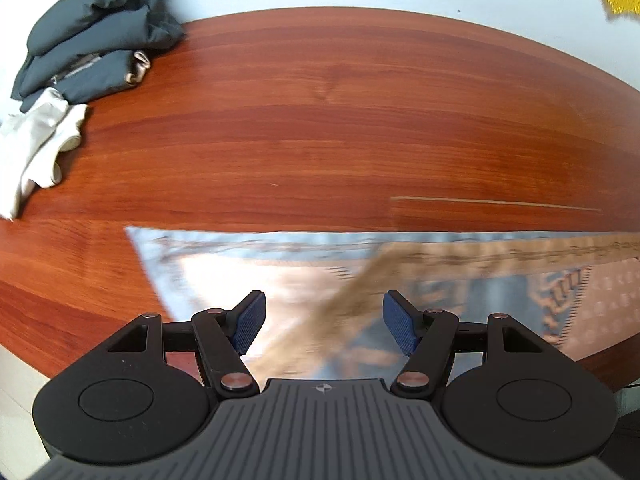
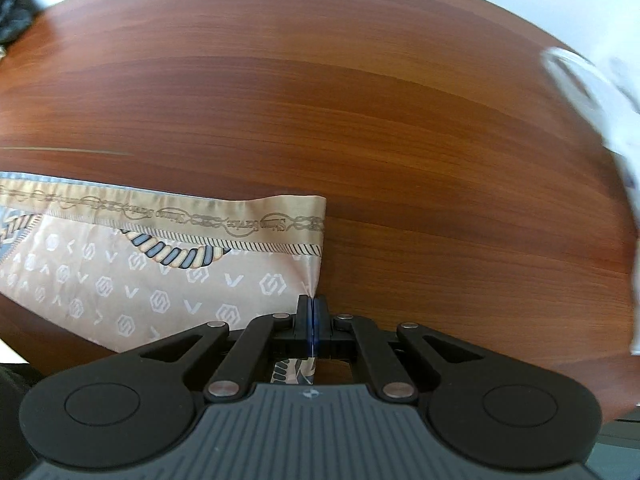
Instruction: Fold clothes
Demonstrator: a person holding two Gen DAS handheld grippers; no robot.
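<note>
While the right gripper (image 2: 311, 304) has its jaws pressed together, pinching the near right corner of a patterned scarf (image 2: 168, 276), the left gripper (image 1: 324, 316) hovers above the same scarf (image 1: 248, 276) with its jaws spread and nothing between them. Beige and grey-blue, printed with rope, chain and hexagon motifs, the scarf lies flat along the near edge of a reddish wooden table (image 1: 340, 120), and looks blurred in the left wrist view. At the table's far left corner sits a bundled dark grey garment (image 1: 100, 32), with a crumpled white garment (image 1: 44, 140) just beside it on the near side.
</note>
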